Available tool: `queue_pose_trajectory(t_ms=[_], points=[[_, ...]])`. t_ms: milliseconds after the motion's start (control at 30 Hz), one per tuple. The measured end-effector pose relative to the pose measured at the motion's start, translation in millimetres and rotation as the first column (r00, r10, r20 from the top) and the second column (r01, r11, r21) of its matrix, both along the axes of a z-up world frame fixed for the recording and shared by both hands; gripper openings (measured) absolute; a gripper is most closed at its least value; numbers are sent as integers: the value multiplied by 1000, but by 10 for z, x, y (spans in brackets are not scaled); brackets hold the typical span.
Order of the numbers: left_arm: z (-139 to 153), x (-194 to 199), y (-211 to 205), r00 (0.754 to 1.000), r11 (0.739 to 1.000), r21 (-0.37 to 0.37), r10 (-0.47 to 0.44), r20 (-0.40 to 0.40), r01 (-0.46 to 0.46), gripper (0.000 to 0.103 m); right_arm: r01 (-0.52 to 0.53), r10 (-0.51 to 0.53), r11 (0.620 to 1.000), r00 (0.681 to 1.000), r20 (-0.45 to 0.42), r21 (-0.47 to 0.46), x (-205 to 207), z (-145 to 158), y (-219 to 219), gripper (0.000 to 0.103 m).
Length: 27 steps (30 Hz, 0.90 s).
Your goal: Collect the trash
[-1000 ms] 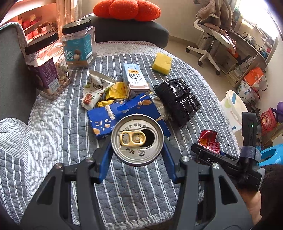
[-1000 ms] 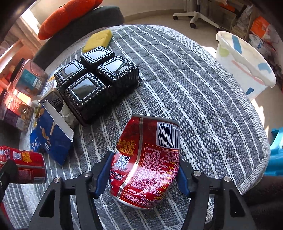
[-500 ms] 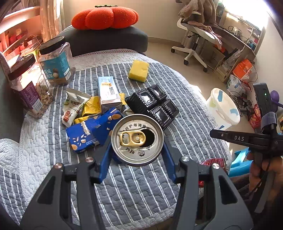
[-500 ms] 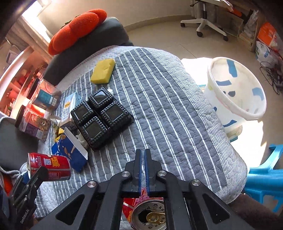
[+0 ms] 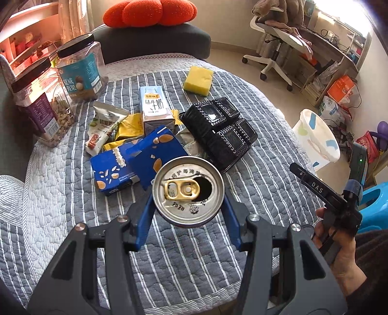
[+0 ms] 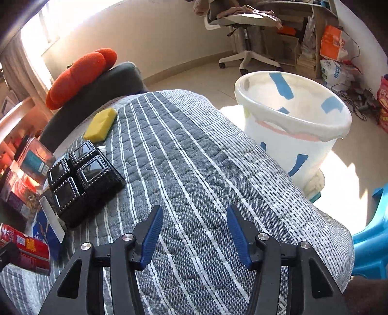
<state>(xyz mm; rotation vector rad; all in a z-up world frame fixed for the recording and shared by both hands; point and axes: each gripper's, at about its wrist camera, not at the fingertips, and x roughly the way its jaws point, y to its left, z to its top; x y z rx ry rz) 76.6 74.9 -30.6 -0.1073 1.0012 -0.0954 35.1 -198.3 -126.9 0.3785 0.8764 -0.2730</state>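
Note:
My left gripper is shut on an opened drink can, held above the striped quilt, its top facing the camera; its red side shows in the right wrist view. My right gripper is open and empty over the quilt's right part; its body shows in the left wrist view. The white bin stands on the floor just beyond the quilt's edge, also in the left wrist view. On the quilt lie a blue snack box, a milk carton, snack wrappers and a black plastic tray.
Two snack jars stand at the quilt's far left. A yellow sponge lies at the back. A red cushion sits on a dark seat behind. An office chair and a blue stool stand on the floor.
My right gripper held a dented red can a second ago, then shut with the can below it, and is now open and empty, nearer the bin. My left gripper still holds its can.

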Motion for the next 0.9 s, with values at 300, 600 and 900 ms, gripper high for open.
queue_pose_trajectory(t_ms=[300, 600, 900], points=[[38, 113, -1, 1000, 999, -24, -24, 6, 24, 54, -51, 51, 998, 998, 39, 20, 420, 4, 166, 56], [75, 372, 14, 1000, 999, -34, -28, 6, 28, 54, -69, 64, 989, 997, 44, 128, 921, -64, 100, 56], [42, 416, -26, 999, 999, -20, -47, 1, 47, 54, -45, 42, 989, 999, 21, 141, 951, -7, 38, 65]])
